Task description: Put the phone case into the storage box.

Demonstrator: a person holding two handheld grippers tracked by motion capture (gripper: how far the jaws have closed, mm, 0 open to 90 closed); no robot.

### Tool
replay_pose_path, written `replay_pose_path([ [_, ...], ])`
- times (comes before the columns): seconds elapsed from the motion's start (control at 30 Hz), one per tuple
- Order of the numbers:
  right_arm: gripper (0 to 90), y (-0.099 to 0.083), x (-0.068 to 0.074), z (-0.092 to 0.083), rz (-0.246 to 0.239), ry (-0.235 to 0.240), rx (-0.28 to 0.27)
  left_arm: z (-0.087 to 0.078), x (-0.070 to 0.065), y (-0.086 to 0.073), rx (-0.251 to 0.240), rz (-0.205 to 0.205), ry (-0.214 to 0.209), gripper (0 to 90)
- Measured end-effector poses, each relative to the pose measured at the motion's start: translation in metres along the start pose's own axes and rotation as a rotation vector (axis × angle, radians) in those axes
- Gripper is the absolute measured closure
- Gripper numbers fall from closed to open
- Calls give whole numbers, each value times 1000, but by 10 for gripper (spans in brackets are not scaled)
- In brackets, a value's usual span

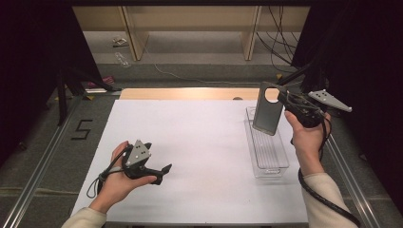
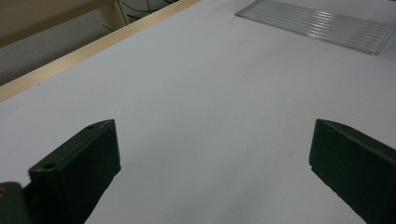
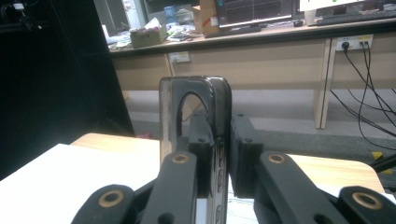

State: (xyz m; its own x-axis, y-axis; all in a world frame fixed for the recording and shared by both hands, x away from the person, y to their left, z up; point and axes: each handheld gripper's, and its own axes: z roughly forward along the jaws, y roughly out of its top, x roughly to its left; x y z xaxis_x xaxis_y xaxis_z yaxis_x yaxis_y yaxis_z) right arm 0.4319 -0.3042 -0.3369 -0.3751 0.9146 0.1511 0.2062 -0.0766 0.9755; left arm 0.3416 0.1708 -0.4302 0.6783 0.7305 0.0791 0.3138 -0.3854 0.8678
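A dark grey phone case [image 1: 266,113] with a round hole near its top hangs upright over the far end of a clear ribbed plastic tray [image 1: 269,153]. My right gripper [image 1: 283,98] is shut on the case's upper right edge. In the right gripper view the case [image 3: 169,116] stands edge-on, pinched between the two black jaws of the right gripper [image 3: 219,135]. My left gripper [image 1: 162,174] rests low at the table's near left, pointing right. Its jaws stand wide apart with nothing between them, as the left gripper view [image 2: 215,135] shows, and the tray [image 2: 322,23] lies far ahead.
A white sheet [image 1: 190,147] covers the table, with a wooden strip [image 1: 190,93] along the far edge. Black curtains flank both sides. Wooden desk legs [image 1: 250,38] and cables [image 1: 278,42] stand beyond the table. A "5" [image 1: 81,129] is marked on the floor at left.
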Motion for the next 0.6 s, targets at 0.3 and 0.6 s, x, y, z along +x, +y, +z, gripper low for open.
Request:
replay_pose_path([
  [0.3, 820, 5, 0, 6, -17, -7, 10, 0, 1, 0, -1, -1, -3, 17],
  [0.6, 820, 6, 0, 11, -25, -13, 24, -1, 1, 0, -3, 0, 0, 17],
])
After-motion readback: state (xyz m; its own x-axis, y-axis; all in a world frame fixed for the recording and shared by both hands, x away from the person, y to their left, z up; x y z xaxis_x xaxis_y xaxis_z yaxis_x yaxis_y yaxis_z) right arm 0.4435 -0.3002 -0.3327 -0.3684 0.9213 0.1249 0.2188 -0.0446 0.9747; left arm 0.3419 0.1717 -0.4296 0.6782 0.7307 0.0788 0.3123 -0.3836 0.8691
